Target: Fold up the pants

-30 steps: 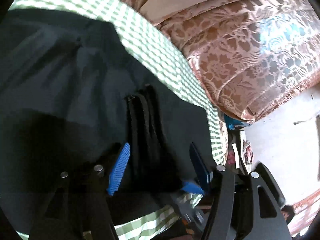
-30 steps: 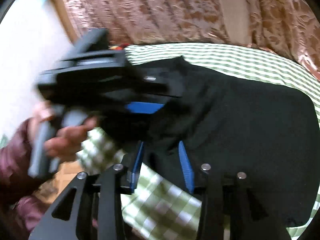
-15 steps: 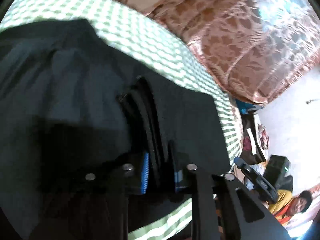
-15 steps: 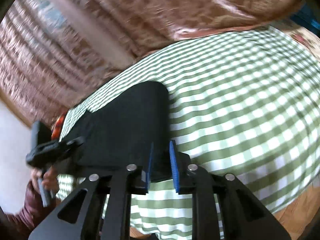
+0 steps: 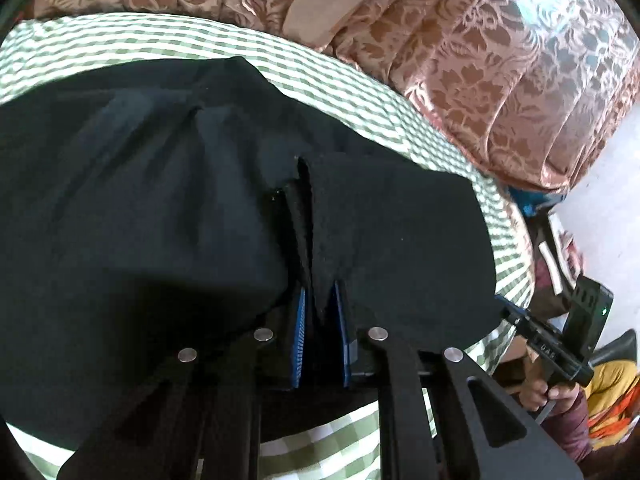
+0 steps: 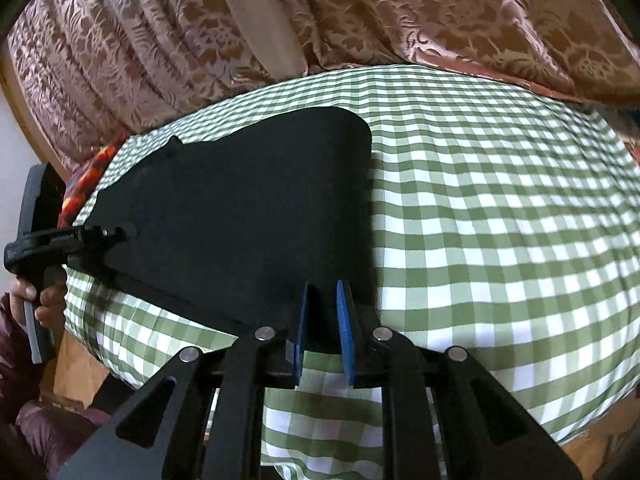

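I read this as a home, likely a living or bedroom. A green-and-white checked cloth (image 6: 500, 220) covers the soft, rounded work surface. Behind it hangs a brown floral brocade curtain (image 6: 440, 12). Household clutter (image 5: 560, 248) sits beside a pale wall (image 5: 612, 184) in my left view.

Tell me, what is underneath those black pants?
The black pants lie on a green-and-white checked cloth that shows all round them. Whatever the cloth covers is hidden. Both the left gripper and the right gripper pinch the pants' near edge.
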The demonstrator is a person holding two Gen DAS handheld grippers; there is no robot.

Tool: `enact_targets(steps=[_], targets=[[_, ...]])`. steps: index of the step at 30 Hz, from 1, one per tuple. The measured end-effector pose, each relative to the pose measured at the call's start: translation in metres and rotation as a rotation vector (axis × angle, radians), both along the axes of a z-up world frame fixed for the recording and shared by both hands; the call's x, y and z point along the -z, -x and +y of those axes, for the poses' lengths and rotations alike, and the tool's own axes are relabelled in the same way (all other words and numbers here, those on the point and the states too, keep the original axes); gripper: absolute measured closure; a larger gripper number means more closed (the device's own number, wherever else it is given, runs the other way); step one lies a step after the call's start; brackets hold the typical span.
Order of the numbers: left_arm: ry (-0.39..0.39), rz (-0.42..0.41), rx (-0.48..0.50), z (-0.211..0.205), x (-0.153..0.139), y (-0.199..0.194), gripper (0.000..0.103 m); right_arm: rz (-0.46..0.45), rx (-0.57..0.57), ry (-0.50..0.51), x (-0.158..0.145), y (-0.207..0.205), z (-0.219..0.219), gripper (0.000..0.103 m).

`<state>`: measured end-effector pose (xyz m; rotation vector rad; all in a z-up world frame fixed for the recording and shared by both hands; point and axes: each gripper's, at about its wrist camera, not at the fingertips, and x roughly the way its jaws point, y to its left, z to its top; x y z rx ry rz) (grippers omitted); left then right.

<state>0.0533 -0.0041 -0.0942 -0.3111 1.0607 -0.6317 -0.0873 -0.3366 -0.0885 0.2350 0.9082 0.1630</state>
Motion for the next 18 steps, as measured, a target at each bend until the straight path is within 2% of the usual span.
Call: enact_targets(steps=[3, 5, 7, 8, 10, 11, 14, 18], targets=[[0.021, -0.024, 0.012, -0.001, -0.012, -0.001, 0.090, -0.038, 0.000, -0.026, -0.016, -0.004, -0.005, 0.082], [0.051, -0.033, 0.009, 0.003, -0.018, -0.004, 0.085, -0.069, 0.003, -0.057, -0.026, -0.014, -0.006, 0.079], [0.094, -0.030, -0.017, 0.010, -0.022, -0.010, 0.057, -0.082, 0.016, -0.096, -0.030, -0.028, -0.005, 0.074], [0.120, -0.023, -0.040, 0.015, -0.022, -0.013, 0.054, -0.084, 0.024, -0.101, -0.032, -0.037, -0.004, 0.073], [0.195, 0.003, -0.057, 0.022, -0.021, -0.025, 0.053, -0.089, 0.045, -0.106, -0.035, -0.055, -0.003, 0.072], [0.209, 0.018, -0.073, 0.024, -0.018, -0.032, 0.053, -0.090, 0.054, -0.120, -0.035, -0.066, -0.002, 0.072], [0.238, 0.057, -0.074, 0.021, -0.012, -0.047, 0.053, -0.083, 0.082, -0.151, -0.035, -0.093, -0.003, 0.072], [0.245, 0.125, -0.060, 0.006, 0.000, -0.070, 0.053, -0.055, 0.120, -0.107, -0.027, -0.125, -0.004, 0.072]])
